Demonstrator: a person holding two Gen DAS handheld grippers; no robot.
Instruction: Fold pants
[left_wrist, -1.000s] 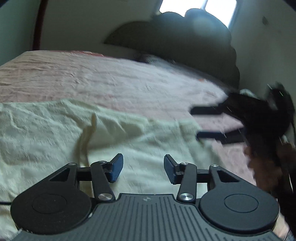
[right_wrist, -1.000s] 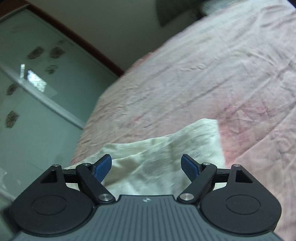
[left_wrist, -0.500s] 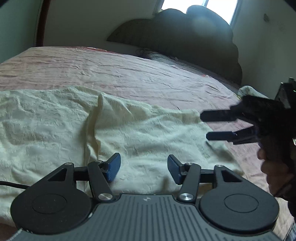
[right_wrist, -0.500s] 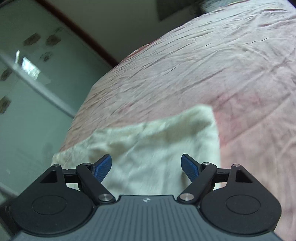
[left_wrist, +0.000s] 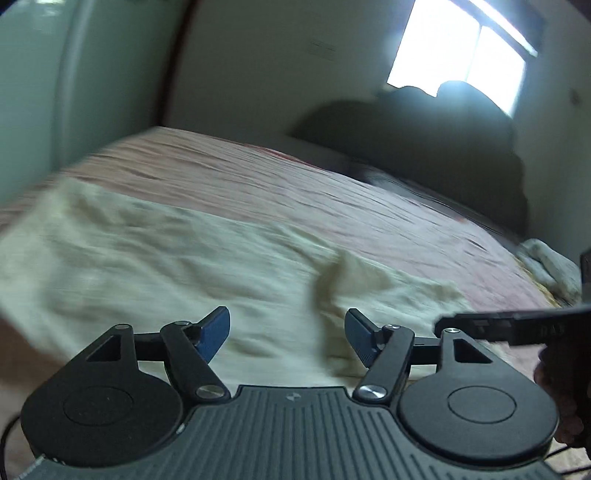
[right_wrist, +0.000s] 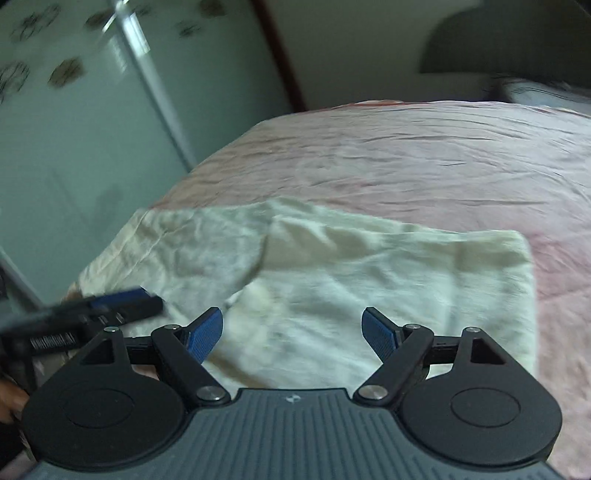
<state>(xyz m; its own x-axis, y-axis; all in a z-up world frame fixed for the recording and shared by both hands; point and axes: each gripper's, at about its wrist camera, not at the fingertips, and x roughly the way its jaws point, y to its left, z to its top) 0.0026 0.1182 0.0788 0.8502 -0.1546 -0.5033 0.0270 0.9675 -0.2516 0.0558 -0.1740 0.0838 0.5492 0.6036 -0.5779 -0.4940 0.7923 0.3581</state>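
Note:
Cream pants (left_wrist: 184, 266) lie spread and wrinkled on the pink bedspread (left_wrist: 332, 195), one layer folded over with a raised crease. In the right wrist view the pants (right_wrist: 369, 280) show a squared right edge and an overlapping fold at the middle. My left gripper (left_wrist: 287, 334) hovers above the cloth; its jaws are opening and nothing is between them. My right gripper (right_wrist: 292, 334) stands open over the pants, holding nothing. Each gripper's fingers show blurred at the side of the other view, the right gripper (left_wrist: 517, 326) and the left gripper (right_wrist: 110, 306).
A dark headboard (left_wrist: 424, 140) and a bright window (left_wrist: 461, 55) stand at the far end. A pale green patterned wardrobe door (right_wrist: 74, 129) runs along the bed's left side. Another light cloth (left_wrist: 550, 266) lies at the bed's right edge.
Both grippers swung sideways, and both views now sweep left toward the wardrobe. The left jaws stand wider. The right gripper has rolled level, showing much more of the pants.

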